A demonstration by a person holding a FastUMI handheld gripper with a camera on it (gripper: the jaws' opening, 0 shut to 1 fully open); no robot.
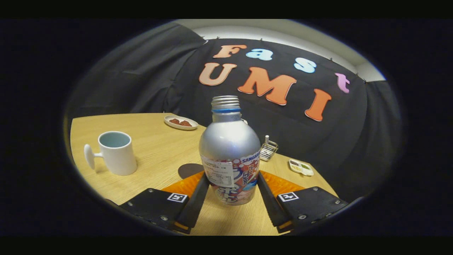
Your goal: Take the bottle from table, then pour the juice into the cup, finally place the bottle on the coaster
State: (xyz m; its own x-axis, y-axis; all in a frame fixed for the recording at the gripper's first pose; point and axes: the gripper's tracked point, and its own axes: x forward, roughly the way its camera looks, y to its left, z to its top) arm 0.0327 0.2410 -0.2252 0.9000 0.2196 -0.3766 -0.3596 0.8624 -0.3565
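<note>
A silver aluminium bottle (230,141) with a printed label and an uncapped threaded neck stands upright between my fingers. My gripper (232,180) is shut on the bottle, with one finger pressed against each side of its lower body. Whether its base touches the wooden table (159,148) I cannot tell. A white cup (116,153) with a pale blue inside and a side handle stands on the table ahead and to the left of the bottle. A dark round coaster (188,170) lies just beyond my left finger, partly hidden by the finger and the bottle.
A small plate (180,122) with reddish-brown pieces sits far back on the table, behind the cup. A little wire rack (269,148) and a small white dish (301,167) lie beyond the right finger, near the table's edge. Black cloth walls the booth behind.
</note>
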